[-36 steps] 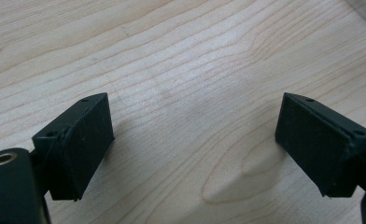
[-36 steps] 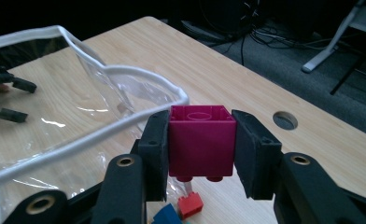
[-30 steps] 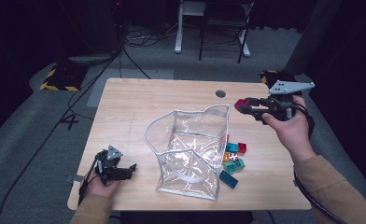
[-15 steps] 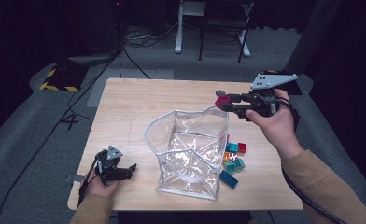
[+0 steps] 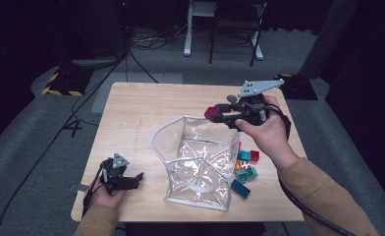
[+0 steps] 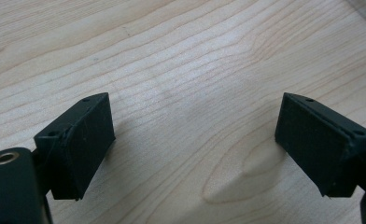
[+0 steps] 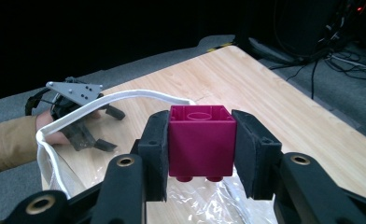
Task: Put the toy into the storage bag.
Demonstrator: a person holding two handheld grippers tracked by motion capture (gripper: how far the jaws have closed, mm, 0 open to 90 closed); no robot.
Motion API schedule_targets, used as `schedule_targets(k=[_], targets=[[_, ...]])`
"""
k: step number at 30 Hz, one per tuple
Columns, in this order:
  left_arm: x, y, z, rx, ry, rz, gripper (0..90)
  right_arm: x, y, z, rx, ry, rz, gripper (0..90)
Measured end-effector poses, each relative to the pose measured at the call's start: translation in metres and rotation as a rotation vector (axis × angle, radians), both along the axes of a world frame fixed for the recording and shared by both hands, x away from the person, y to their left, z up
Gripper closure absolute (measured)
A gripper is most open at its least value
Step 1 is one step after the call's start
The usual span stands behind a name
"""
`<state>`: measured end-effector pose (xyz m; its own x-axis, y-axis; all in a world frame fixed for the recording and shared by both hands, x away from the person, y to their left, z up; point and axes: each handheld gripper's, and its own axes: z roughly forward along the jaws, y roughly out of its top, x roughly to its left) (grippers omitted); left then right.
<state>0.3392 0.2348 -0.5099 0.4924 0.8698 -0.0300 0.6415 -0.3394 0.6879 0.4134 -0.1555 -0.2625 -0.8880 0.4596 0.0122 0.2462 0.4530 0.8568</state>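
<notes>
My right gripper (image 5: pixel 215 114) is shut on a magenta brick (image 7: pixel 200 141), held in the air over the far rim of a clear plastic bag (image 5: pixel 200 164) with a white rim. In the right gripper view the brick (image 7: pixel 200 141) sits squarely between both pads, studs pointing down, above the bag's white rim (image 7: pixel 106 102). My left gripper (image 5: pixel 131 181) rests on the wooden table (image 5: pixel 146 108) at the near left, jaws wide open with nothing between them. In the left gripper view its fingertips (image 6: pixel 78 140) frame bare wood.
Several loose bricks (image 5: pixel 244 169), teal, orange and red, lie on the table just right of the bag. The bag stands open in the middle. Cables and chair legs lie on the floor beyond the table's far edge.
My right gripper has carried the magenta brick leftward from the table's right edge to above the bag's far rim. The left gripper has stayed where it was.
</notes>
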Motion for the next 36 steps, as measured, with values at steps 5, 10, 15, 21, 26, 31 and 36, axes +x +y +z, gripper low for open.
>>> schedule_targets(k=[5,10,15,21,26,31,36], targets=[[0.000,0.000,0.000,0.000,0.000,0.000,12.0,0.000,0.017,-0.008,-0.006,0.021,0.021,59.0],[0.000,0.000,0.000,0.000,0.000,0.000,12.0,0.001,0.032,-0.018,-0.016,0.048,0.039,59.0],[0.000,0.000,0.000,0.000,0.000,0.000,12.0,0.001,0.046,-0.029,-0.043,0.077,0.055,59.0],[0.000,0.000,0.000,0.000,0.000,0.000,12.0,0.001,0.055,-0.044,-0.077,0.116,0.057,59.0],[0.000,0.000,0.000,0.000,0.000,0.000,12.0,-0.001,0.056,-0.047,-0.128,0.141,0.045,59.0],[0.000,0.000,0.000,0.000,0.000,0.000,12.0,-0.003,0.054,-0.045,-0.168,0.158,0.047,58.7],[0.000,0.000,0.000,0.000,0.000,0.000,12.0,-0.007,0.050,-0.044,-0.163,0.163,0.048,45.8]])
